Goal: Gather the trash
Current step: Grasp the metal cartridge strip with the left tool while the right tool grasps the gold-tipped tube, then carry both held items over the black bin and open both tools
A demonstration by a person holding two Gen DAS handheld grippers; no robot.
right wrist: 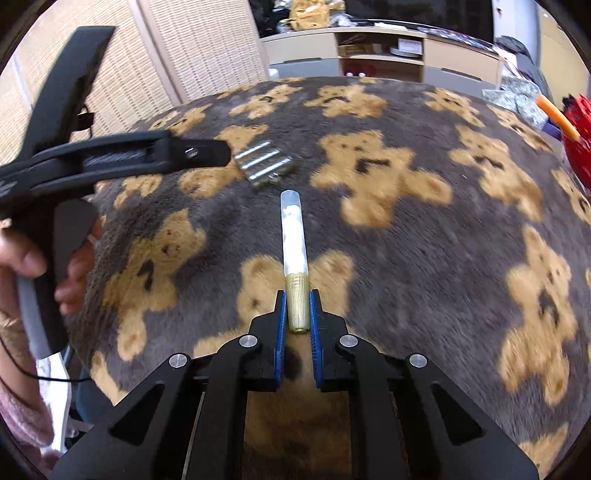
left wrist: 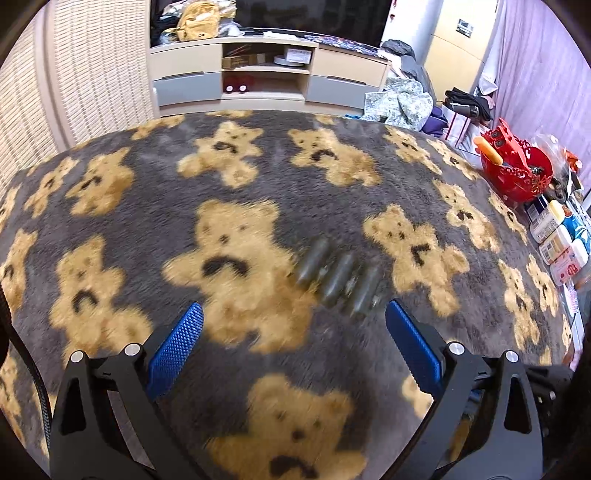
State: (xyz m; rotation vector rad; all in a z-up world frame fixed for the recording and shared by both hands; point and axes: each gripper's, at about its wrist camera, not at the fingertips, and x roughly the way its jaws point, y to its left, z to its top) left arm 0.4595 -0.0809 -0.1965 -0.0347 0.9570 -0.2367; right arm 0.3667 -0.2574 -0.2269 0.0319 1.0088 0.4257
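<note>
Three small metal cylinders [left wrist: 338, 277] lie side by side on the bear-patterned blanket [left wrist: 155, 192] at centre right of the left wrist view, just beyond the wide-open, empty left gripper [left wrist: 294, 315]; a red basket [left wrist: 517, 173] sits at the right edge. Lower centre of the right wrist view, the right gripper [right wrist: 297, 308] pinches a clear tube [right wrist: 293, 236] by its gold cap; the cylinders [right wrist: 264, 164] rest beyond it.

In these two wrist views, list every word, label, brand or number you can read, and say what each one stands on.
No text can be read in either view.
Bottles and boxes at the rug's right edge: labels show, too small and blurred.
Wall panel on the far door: print too small.
Box in the TV unit: lettering blurred.
Tube in the right gripper: no visible print.
</note>
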